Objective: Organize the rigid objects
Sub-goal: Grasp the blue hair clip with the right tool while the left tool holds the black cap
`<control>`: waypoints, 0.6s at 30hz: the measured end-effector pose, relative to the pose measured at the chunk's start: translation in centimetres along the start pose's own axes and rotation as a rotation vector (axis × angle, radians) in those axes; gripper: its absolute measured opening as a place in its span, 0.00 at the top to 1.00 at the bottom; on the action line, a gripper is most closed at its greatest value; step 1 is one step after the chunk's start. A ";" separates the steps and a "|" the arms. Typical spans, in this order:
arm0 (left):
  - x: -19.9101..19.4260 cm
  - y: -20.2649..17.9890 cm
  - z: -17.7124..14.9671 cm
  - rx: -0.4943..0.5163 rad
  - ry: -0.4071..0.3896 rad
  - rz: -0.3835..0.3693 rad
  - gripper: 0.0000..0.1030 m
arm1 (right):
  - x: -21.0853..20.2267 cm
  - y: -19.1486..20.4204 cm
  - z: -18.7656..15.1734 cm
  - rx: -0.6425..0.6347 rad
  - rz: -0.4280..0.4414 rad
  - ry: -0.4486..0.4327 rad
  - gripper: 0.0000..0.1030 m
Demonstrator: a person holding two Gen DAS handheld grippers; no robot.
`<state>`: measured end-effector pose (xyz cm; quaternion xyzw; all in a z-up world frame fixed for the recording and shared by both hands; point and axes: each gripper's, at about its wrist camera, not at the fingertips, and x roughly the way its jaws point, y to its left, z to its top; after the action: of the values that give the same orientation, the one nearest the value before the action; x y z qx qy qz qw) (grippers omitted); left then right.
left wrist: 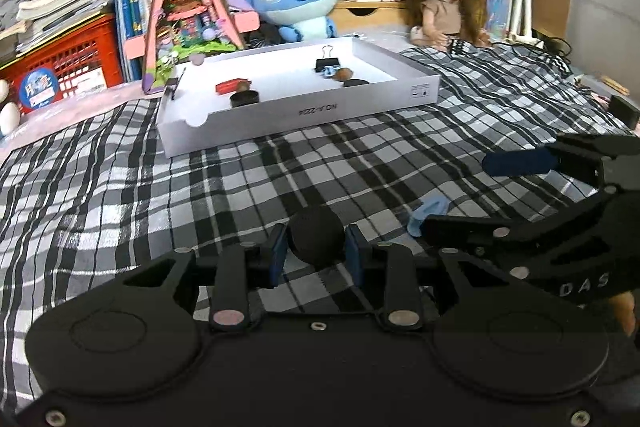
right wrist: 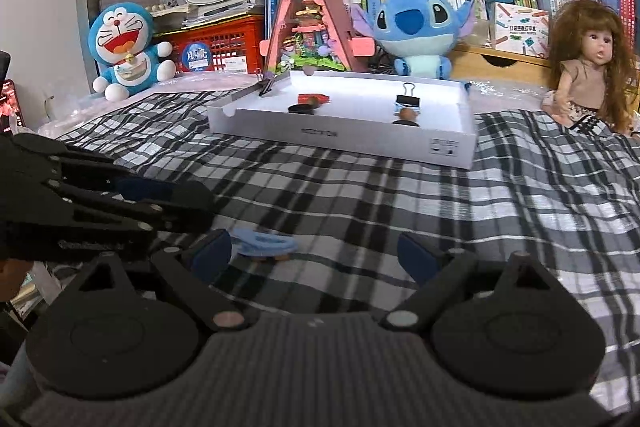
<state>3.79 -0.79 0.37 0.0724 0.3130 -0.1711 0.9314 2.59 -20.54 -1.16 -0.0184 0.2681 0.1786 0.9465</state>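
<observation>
Clenched on a black ball, the left tongs hold it ready for the white tray beyond. Right tongs gape wide, released, around a light-blue clip lying on the checked bed.

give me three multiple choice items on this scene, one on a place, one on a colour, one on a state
1. Where is the binder clip?
A. in the white tray
B. on the plaid cloth
C. in the doll's lap

2. What colour is the crate behind the tray?
A. green
B. red
C. white

3. How are the left gripper jaws?
A. wide open, nothing between them
B. shut on a dark ball
C. shut on the binder clip

Answers: 1 A, the clip stands inside the tray walls. 2 B, its lattice is red. 3 B, both pads press the ball's sides.
</observation>
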 end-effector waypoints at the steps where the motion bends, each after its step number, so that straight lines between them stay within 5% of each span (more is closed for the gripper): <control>1: 0.1 0.0 0.0 -0.007 0.000 0.002 0.71 | 0.2 0.3 0.0 0.007 -0.003 -0.001 0.10; 18: 0.2 -0.1 -0.4 -0.090 -0.025 0.034 0.71 | 0.7 1.7 -0.3 0.036 -0.041 -0.033 0.59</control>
<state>3.67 -0.79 -0.11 0.0336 0.3072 -0.1417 0.9404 2.41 -18.77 -1.64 -0.0039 0.2552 0.1544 0.9545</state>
